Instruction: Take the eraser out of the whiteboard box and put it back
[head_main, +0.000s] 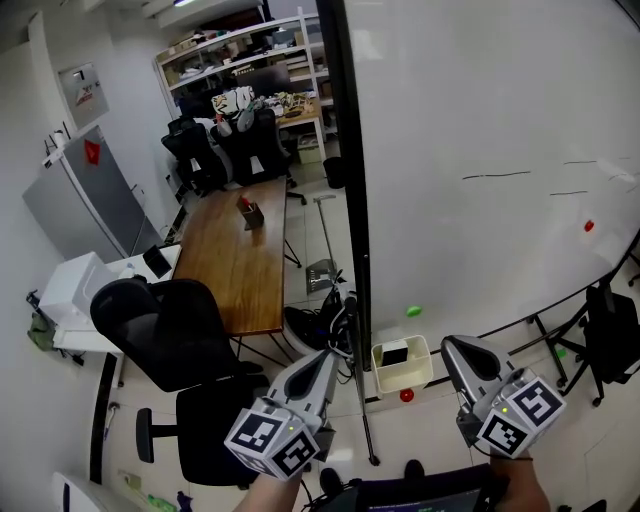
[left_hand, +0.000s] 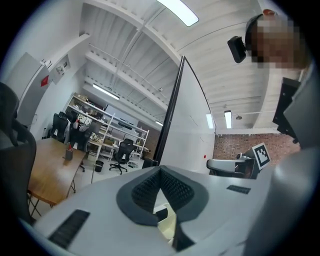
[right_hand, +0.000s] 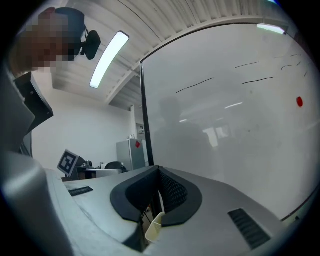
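Eraser (head_main: 395, 354) lies in box (head_main: 412, 379), long axis along its length; left gripper (head_main: 331, 356) and right gripper (head_main: 450, 346) fingers pressed together, empty

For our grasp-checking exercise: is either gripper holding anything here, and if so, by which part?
Nothing is held. The left gripper and right gripper are both shut on nothing; the eraser lies in the whiteboard box.

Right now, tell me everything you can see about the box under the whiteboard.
The box is a small open-topped tray, cream and plastic-looking, with rounded corners. It sits upright at the lower edge of the whiteboard, just right of the black post. A dark eraser lies flat inside it, toward the left end. How the box is mounted can't be seen.
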